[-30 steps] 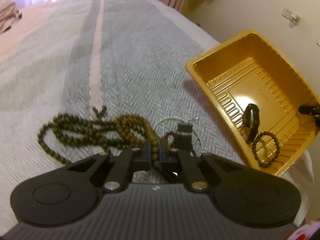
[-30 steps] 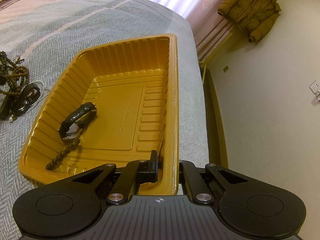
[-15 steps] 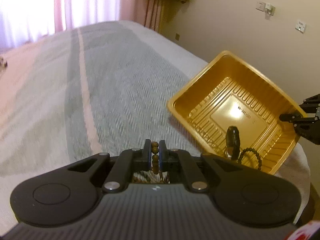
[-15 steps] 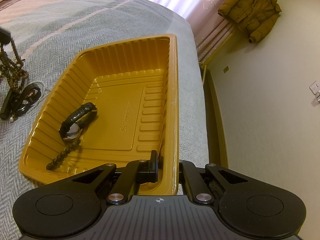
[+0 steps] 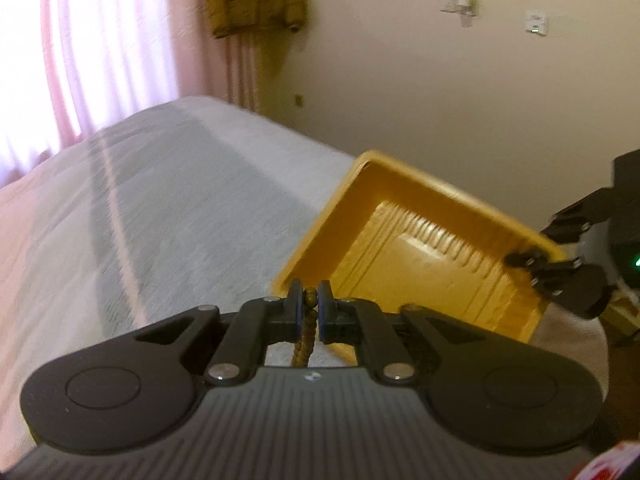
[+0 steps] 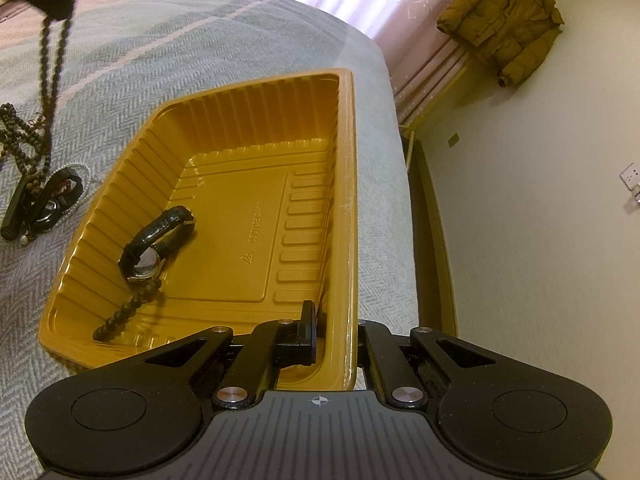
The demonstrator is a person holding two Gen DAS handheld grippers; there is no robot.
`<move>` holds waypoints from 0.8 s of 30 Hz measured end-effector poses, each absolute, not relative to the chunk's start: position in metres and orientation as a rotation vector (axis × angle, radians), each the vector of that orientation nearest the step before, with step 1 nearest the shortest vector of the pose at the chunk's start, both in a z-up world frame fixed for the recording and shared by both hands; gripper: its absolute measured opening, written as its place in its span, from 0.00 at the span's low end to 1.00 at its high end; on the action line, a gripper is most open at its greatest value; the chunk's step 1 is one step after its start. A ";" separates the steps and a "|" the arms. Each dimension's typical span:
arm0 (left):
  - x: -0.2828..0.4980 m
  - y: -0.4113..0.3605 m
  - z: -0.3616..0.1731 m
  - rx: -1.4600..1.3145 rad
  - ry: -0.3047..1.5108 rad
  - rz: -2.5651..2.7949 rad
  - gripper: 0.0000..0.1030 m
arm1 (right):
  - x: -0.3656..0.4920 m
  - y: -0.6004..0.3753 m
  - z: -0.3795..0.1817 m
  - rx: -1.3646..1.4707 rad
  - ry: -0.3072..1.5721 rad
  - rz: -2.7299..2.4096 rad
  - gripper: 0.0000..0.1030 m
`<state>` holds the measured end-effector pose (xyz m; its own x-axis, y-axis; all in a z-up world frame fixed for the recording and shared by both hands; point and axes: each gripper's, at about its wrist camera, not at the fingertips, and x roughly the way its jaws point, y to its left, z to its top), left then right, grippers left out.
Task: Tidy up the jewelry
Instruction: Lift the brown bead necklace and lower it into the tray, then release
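My left gripper (image 5: pixel 309 303) is shut on a brown bead necklace (image 5: pixel 305 336), lifted above the bed; the strand (image 6: pixel 51 80) hangs from it at the top left of the right wrist view. My right gripper (image 6: pixel 332 320) is shut on the near rim of the yellow tray (image 6: pixel 348 200), also seen in the left wrist view (image 5: pixel 320 236). In the tray lie a black-strapped watch (image 6: pixel 158 240) and a dark bead bracelet (image 6: pixel 128 312). More dark beads (image 6: pixel 18 140) and a black item (image 6: pixel 44 204) lie on the bed left of the tray.
The grey herringbone bedspread (image 5: pixel 180 208) runs to the bed's edge beside the tray. A pink curtain (image 5: pixel 80 40) and a brown jacket (image 6: pixel 504 36) hang by the cream wall (image 5: pixel 440 100).
My left gripper has risen and tilted up with the necklace, which now hangs clear of the pile. The right gripper and tray have not moved.
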<state>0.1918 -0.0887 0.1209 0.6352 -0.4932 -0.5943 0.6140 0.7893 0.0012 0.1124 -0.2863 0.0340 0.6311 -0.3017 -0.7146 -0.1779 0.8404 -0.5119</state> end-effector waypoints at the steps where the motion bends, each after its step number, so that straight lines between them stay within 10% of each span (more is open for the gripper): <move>1: 0.192 -0.095 0.124 0.211 0.607 -0.659 0.06 | 0.112 -0.287 0.034 -0.588 0.899 -0.075 0.04; 24: 0.195 -0.183 0.173 0.202 0.499 -0.844 0.06 | 0.110 -0.286 0.037 -0.593 0.883 -0.064 0.04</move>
<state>0.1952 -0.1833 0.1730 0.5577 -0.6638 -0.4983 0.7565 0.6536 -0.0240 0.1100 -0.2856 0.0369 0.6442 -0.2901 -0.7077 -0.1853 0.8385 -0.5124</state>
